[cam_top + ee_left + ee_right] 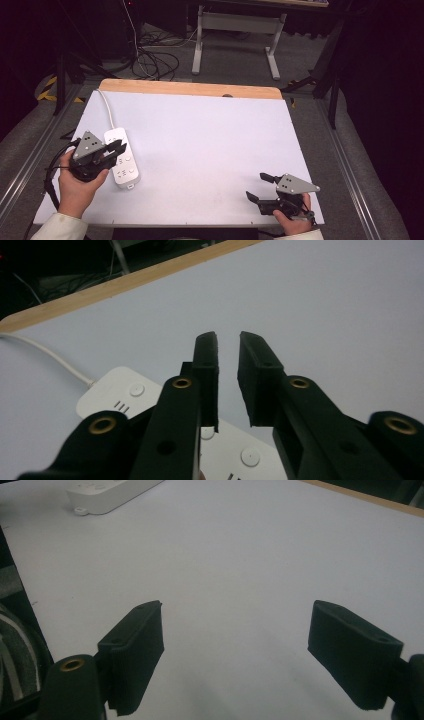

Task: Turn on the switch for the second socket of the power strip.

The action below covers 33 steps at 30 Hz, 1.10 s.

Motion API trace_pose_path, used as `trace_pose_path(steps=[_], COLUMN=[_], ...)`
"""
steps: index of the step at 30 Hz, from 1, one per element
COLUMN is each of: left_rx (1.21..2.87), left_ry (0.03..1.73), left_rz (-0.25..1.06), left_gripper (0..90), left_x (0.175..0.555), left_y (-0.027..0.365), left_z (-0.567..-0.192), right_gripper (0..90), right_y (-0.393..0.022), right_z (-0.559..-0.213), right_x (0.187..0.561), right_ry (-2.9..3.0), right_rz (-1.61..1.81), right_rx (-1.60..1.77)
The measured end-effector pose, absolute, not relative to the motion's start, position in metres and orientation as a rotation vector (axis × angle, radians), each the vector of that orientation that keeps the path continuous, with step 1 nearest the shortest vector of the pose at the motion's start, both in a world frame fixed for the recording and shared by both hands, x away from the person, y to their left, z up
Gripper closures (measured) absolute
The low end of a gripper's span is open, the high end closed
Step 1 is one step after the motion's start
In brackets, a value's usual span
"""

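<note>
Hovering over the white plastic power strip point(121, 158), whose long axis runs away from the person, the left gripper point(119, 148) has jaws nearly together, gripping nothing; the right gripper point(260, 186) rests spread, well apart.

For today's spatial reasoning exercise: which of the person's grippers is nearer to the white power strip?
Left. The left gripper hovers right over the white power strip at the table's left side; the right gripper sits far across the table, near its front right corner.
</note>
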<state>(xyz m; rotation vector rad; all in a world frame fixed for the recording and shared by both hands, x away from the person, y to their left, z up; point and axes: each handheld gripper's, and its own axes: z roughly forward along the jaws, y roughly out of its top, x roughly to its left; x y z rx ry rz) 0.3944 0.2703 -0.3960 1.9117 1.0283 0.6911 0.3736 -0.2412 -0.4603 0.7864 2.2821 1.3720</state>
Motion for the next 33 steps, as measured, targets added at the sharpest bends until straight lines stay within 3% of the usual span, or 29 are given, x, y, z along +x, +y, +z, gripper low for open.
trace_pose_path(steps=[5, 33], left_rx=[1.942, 2.003], left_ry=[1.072, 1.269], left_rz=[0.672, 0.576], left_gripper=[89.1, 89.7], left_x=[0.406, 0.461], left_y=[0.273, 0.283], left_z=[-0.4, -0.428], right_gripper=[22.7, 22.8], right_y=[-0.241, -0.241], right_z=[-0.46, -0.46], right_x=[0.374, 0.373], right_ry=[2.285, 2.285], right_rz=[1.373, 1.385], right_rx=[0.782, 0.765])
